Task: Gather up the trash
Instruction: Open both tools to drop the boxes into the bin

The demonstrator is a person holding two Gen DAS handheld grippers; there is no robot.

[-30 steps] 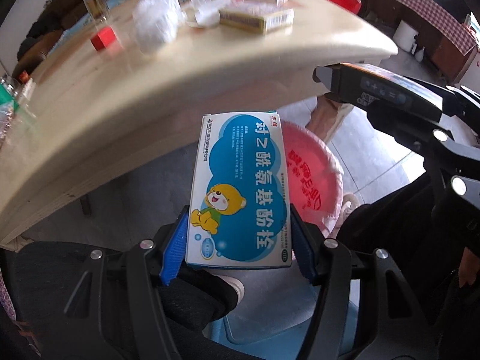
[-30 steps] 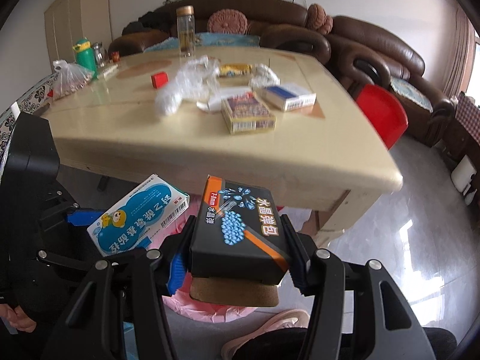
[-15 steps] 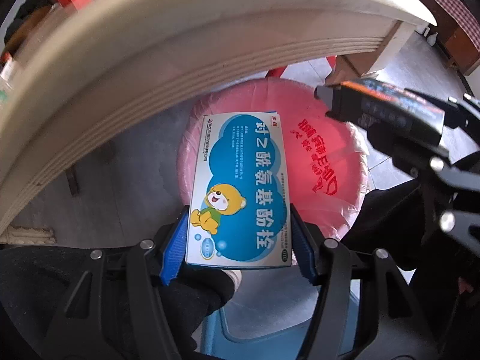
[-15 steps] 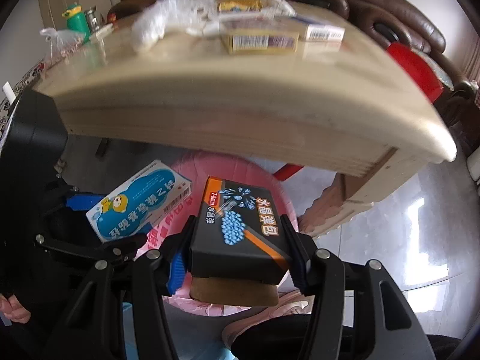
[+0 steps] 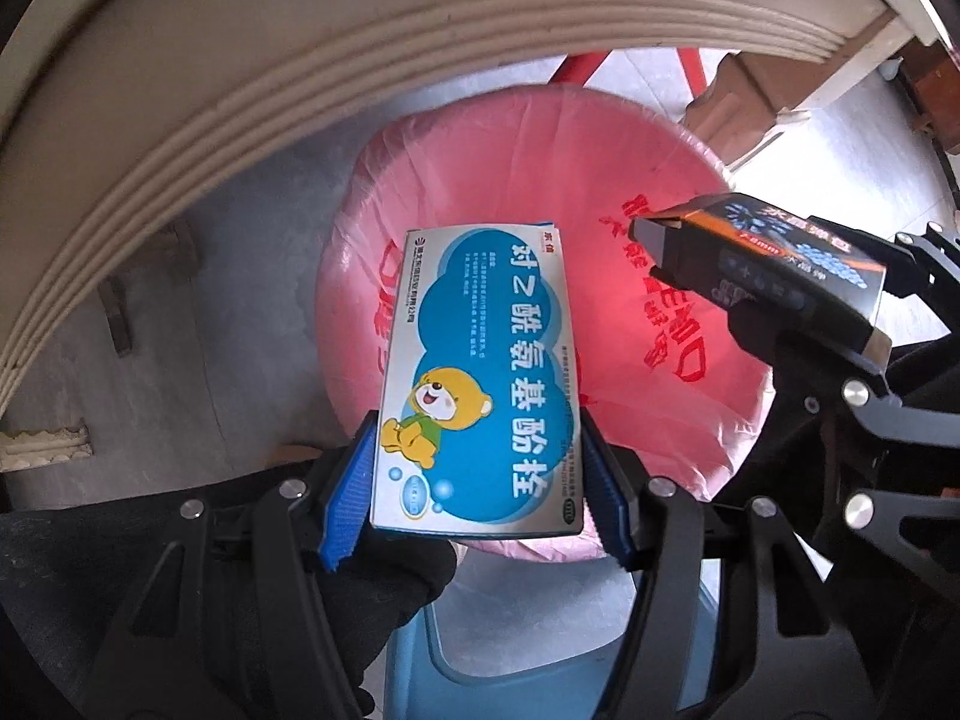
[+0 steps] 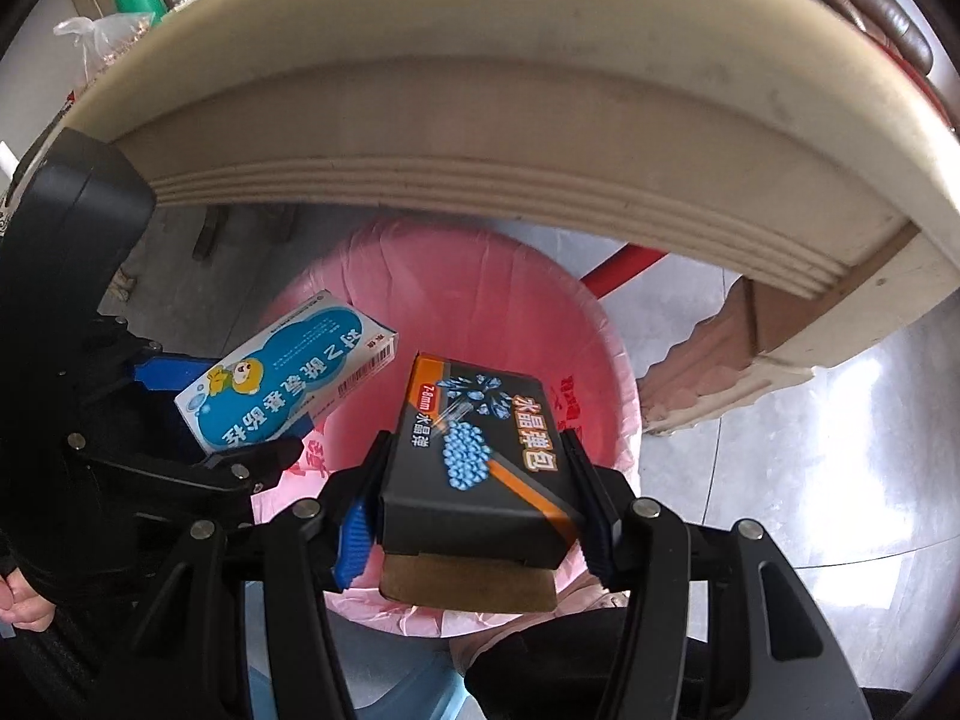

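My left gripper (image 5: 477, 480) is shut on a blue-and-white medicine box with a cartoon bear (image 5: 480, 378) and holds it over the open bin lined with a pink bag (image 5: 540, 174). My right gripper (image 6: 474, 510) is shut on a black box with blue beads printed on it (image 6: 480, 450), also above the pink-lined bin (image 6: 444, 294). The black box shows at the right of the left wrist view (image 5: 774, 264); the medicine box shows at the left of the right wrist view (image 6: 288, 378). Both boxes hang side by side, apart.
The cream table edge (image 5: 240, 78) arches just above and beyond the bin, also in the right wrist view (image 6: 510, 120). A table leg (image 6: 774, 324) stands to the right. A red chair leg (image 6: 624, 264) passes behind the bin. A blue stool (image 5: 540, 660) sits below.
Both grippers have dropped below the table edge and moved over the bin, each still holding its box. The tabletop items have gone out of sight.
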